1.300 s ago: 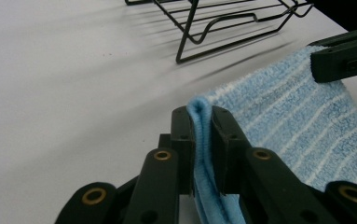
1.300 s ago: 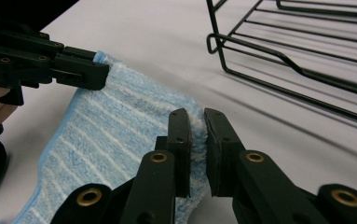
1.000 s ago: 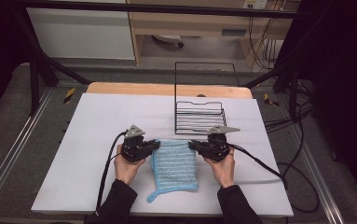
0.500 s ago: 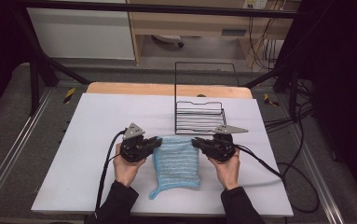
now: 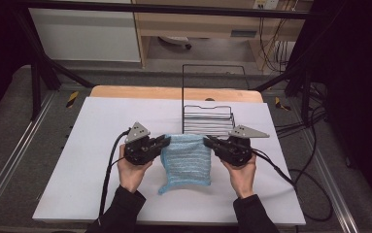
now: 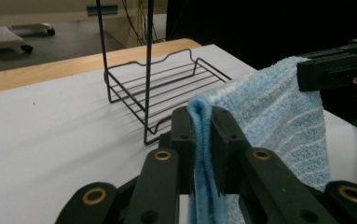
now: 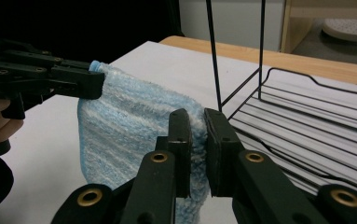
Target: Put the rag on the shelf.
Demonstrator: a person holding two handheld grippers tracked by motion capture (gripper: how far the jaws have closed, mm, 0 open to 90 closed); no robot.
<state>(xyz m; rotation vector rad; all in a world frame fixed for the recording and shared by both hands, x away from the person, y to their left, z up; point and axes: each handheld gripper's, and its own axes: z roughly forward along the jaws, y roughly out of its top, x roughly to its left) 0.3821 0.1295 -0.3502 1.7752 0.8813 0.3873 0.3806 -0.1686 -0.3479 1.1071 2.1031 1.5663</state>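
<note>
Just in front of the wire rack (image 5: 208, 119), a folded blue towel (image 5: 187, 160) hangs stretched between the two grippers, its top edge lifted off the white worktop (image 5: 91, 145) while its lower corner trails toward the person's side. A second ago the cloth lay nearly flat on the worktop; since then both hands have risen together, so most of it now hangs free. The left gripper (image 5: 163, 141) has its jaws clamped tight on the towel's top corner farthest from the rack's right side, the doubled fabric squeezed between them in the left gripper view (image 6: 203, 140). The right gripper (image 5: 208, 141) has its jaws closed on the opposite top corner, just in front of the rack's near rim. With the towel off the surface and held taut by both corners, it looks ready to be carried forward, likely into or over the rack.
</note>
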